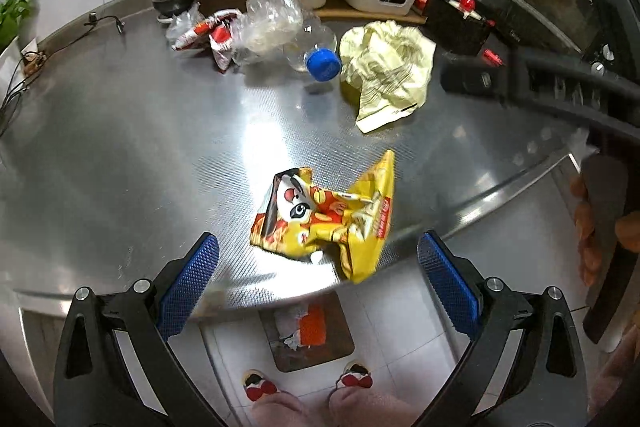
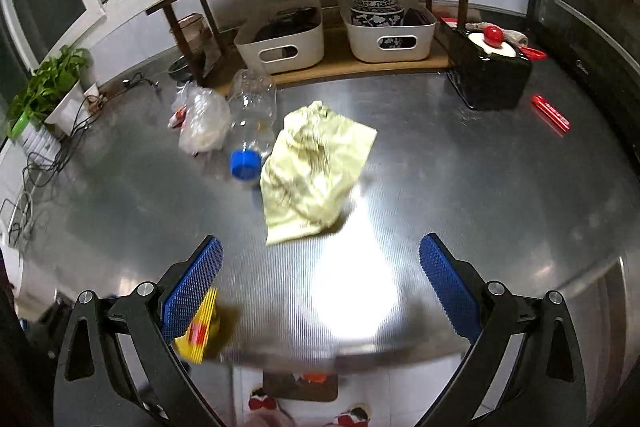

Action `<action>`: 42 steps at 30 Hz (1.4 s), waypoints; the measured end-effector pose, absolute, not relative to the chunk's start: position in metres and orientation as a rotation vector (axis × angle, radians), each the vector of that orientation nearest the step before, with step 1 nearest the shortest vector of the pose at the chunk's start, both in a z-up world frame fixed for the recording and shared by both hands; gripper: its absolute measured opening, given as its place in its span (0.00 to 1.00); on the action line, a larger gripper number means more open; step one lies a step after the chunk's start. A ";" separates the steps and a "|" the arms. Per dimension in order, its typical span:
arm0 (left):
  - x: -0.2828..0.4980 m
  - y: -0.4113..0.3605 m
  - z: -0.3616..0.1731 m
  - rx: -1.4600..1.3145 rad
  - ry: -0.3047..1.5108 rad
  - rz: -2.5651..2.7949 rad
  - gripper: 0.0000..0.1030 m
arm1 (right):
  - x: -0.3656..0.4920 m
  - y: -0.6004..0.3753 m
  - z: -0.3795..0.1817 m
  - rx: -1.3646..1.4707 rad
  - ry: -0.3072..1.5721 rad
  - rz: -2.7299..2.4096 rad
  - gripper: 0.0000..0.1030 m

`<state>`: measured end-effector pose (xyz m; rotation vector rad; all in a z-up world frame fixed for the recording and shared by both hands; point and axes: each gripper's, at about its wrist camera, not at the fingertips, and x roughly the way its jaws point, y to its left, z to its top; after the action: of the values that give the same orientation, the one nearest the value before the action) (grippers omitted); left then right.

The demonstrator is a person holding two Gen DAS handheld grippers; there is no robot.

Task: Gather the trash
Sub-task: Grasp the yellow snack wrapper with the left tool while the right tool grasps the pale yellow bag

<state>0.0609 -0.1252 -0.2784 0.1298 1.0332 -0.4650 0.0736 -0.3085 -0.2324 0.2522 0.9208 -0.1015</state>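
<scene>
L wrist: my left gripper (image 1: 318,267) spread wide, empty; yellow snack bag (image 1: 324,221) lower centre at counter (image 1: 120,155) edge. Bottle (image 1: 308,45), pale wrapper (image 1: 386,67) upper centre.
R wrist: right gripper (image 2: 320,269) agape, empty; wrapper mid-frame. Nothing collected yet, I judge.

My left wrist camera looks down over the steel counter's (image 1: 120,147) near edge, close above a crumpled yellow snack bag (image 1: 324,219). My right one faces farther in. Both share the pale yellow crumpled wrapper (image 1: 386,71) (image 2: 316,167) and blue-capped clear bottle (image 1: 316,49) (image 2: 252,115).
</scene>
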 end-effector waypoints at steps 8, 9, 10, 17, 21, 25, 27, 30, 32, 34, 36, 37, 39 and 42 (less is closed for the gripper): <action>0.091 -0.129 -0.299 0.129 1.080 -0.455 0.67 | 0.121 -0.319 -0.257 0.270 0.939 -0.089 0.92; 0.094 -0.129 -0.299 0.126 1.079 -0.459 0.65 | 0.126 -0.319 -0.260 0.274 0.941 -0.087 0.92; 0.099 -0.129 -0.299 0.123 1.083 -0.466 0.56 | 0.131 -0.320 -0.263 0.278 0.942 -0.084 0.91; 0.118 -0.129 -0.302 0.127 1.085 -0.490 0.38 | 0.151 -0.315 -0.279 0.290 0.964 -0.046 0.67; 0.119 -0.126 -0.302 0.131 1.078 -0.494 0.31 | 0.150 -0.311 -0.280 0.297 0.959 -0.019 0.41; 0.119 -0.122 -0.299 0.121 1.075 -0.499 0.25 | 0.142 -0.307 -0.275 0.267 0.959 -0.009 0.31; 0.117 -0.121 -0.296 0.117 1.070 -0.497 0.24 | 0.134 -0.308 -0.273 0.281 0.958 0.003 0.28; 0.110 -0.115 -0.289 0.108 1.057 -0.487 0.22 | 0.122 -0.307 -0.267 0.284 0.949 0.011 0.24; 0.104 -0.111 -0.285 0.102 1.056 -0.478 0.22 | 0.112 -0.306 -0.263 0.288 0.944 0.019 0.21; 0.097 -0.106 -0.279 0.097 1.050 -0.471 0.21 | 0.098 -0.303 -0.256 0.287 0.939 0.030 0.17; 0.088 -0.103 -0.273 0.096 1.040 -0.466 0.21 | 0.086 -0.299 -0.250 0.286 0.933 0.043 0.17; 0.084 -0.103 -0.271 0.095 1.035 -0.465 0.21 | 0.080 -0.296 -0.247 0.285 0.929 0.050 0.17; 0.074 -0.099 -0.264 0.093 1.025 -0.462 0.21 | 0.065 -0.290 -0.240 0.278 0.920 0.064 0.17; 0.055 -0.092 -0.255 0.085 1.014 -0.459 0.21 | 0.043 -0.281 -0.231 0.282 0.912 0.087 0.17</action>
<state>0.0554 -0.0921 -0.2552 0.0851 1.0140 -0.4586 0.0435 -0.2811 -0.2314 0.2816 0.9124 0.0866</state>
